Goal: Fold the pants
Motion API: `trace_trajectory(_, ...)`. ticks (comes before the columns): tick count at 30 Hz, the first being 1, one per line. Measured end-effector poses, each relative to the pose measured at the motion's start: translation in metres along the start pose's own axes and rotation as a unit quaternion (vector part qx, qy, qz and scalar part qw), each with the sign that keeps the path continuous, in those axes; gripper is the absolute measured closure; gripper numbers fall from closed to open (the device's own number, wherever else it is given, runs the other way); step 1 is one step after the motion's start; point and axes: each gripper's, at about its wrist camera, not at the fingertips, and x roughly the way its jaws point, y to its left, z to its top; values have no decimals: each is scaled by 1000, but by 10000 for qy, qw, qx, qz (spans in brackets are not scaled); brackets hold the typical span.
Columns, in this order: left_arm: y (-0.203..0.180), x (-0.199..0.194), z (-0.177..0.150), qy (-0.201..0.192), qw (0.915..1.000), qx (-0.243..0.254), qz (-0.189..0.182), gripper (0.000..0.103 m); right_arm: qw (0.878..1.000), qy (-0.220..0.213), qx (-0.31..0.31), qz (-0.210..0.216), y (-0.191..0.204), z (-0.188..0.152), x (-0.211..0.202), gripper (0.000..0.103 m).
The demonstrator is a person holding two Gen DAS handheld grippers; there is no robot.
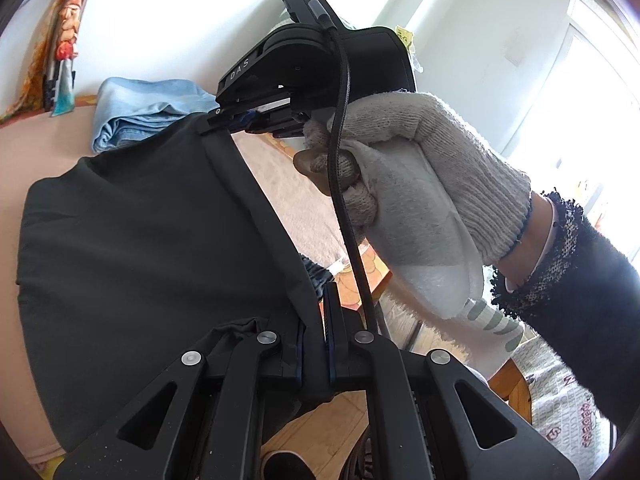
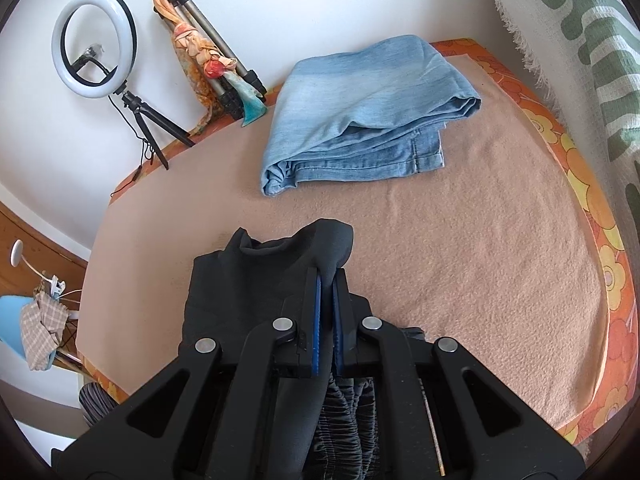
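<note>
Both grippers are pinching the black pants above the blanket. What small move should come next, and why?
Probably lower both grippers together and lay the black pants flat on the bare blanket, short of the folded jeans. The left gripper and right gripper are each shut on fabric, and the cloth between them hangs in the air, so nothing can be creased yet.

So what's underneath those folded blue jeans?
The folded blue jeans lie directly on a peach blanket spread over an orange floral cover. Whatever sits beneath the blanket there is covered.
</note>
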Motion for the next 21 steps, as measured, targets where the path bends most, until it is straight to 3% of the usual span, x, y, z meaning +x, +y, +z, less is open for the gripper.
trace_trajectory(13, -20, 24, -4, 195, 9998, 5, -20, 95, 9999, 145, -36, -49, -16, 10, 19, 97)
trace_trajectory(17, -28, 35, -2, 294, 9995, 50, -92, 83, 9996, 204, -138, -141, -20, 13, 26, 97)
trace_trajectory(21, -39, 35, -6, 441, 9988, 215, 32, 79, 9990, 302, -198, -262, -27, 11, 38, 97)
